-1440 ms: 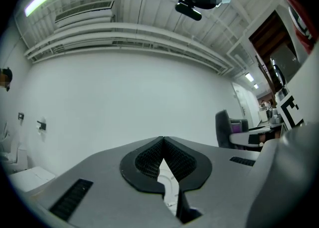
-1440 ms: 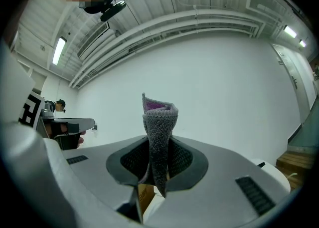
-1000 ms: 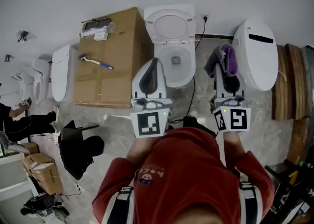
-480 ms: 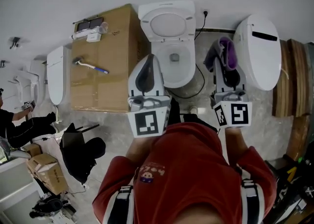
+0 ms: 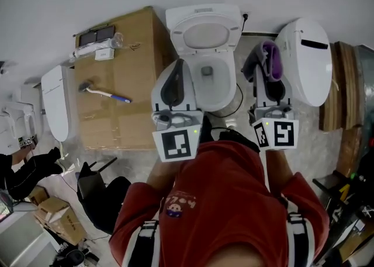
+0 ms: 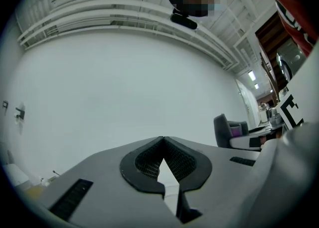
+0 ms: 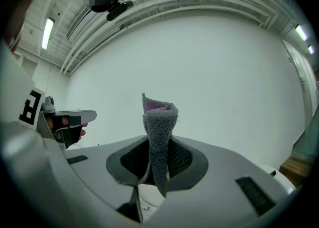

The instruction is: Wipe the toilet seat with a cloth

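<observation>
From the head view I cannot see the near left rim of the toilet bowl (image 5: 223, 85) behind the left gripper (image 5: 180, 68); the cloth (image 7: 158, 122) sinks out of sight between the jaws of the right gripper (image 7: 157, 142); the bits on the far end of the cardboard box (image 5: 125, 102) are too small to name; a person (image 5: 20, 169) is cut off by the left edge.

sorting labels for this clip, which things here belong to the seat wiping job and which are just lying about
Job: grey-and-purple cloth in the right gripper jaws; middle toilet, lid up; left gripper, jaws shut and empty.
Lying about: cardboard box; brush on the box; closed toilet at right; black chair.
</observation>
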A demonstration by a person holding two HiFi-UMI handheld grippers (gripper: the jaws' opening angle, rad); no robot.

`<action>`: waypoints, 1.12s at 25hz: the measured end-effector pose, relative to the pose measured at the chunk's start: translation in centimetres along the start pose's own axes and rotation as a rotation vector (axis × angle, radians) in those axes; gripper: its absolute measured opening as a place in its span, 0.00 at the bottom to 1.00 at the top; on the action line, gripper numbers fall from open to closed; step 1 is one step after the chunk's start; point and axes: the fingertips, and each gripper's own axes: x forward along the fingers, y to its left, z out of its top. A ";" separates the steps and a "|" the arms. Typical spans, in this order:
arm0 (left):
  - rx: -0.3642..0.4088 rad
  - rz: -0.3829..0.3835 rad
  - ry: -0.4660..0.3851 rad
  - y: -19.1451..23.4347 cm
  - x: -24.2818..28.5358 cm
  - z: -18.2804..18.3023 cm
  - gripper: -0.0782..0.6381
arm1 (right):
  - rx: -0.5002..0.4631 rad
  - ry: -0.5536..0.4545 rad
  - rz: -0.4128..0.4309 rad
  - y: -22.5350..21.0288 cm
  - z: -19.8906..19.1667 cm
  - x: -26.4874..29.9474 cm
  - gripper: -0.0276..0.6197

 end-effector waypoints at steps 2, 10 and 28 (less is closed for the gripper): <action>0.011 -0.021 0.002 1.0 1.0 -1.0 0.13 | -0.005 0.006 -0.015 0.4 -0.7 1.3 0.14; 0.012 -0.002 -0.006 1.9 4.3 -6.7 0.13 | 0.019 0.050 -0.041 -2.1 -7.9 5.3 0.14; 0.009 -0.003 0.115 -2.3 6.0 -38.2 0.13 | -0.009 0.202 -0.027 -6.3 -39.3 10.2 0.14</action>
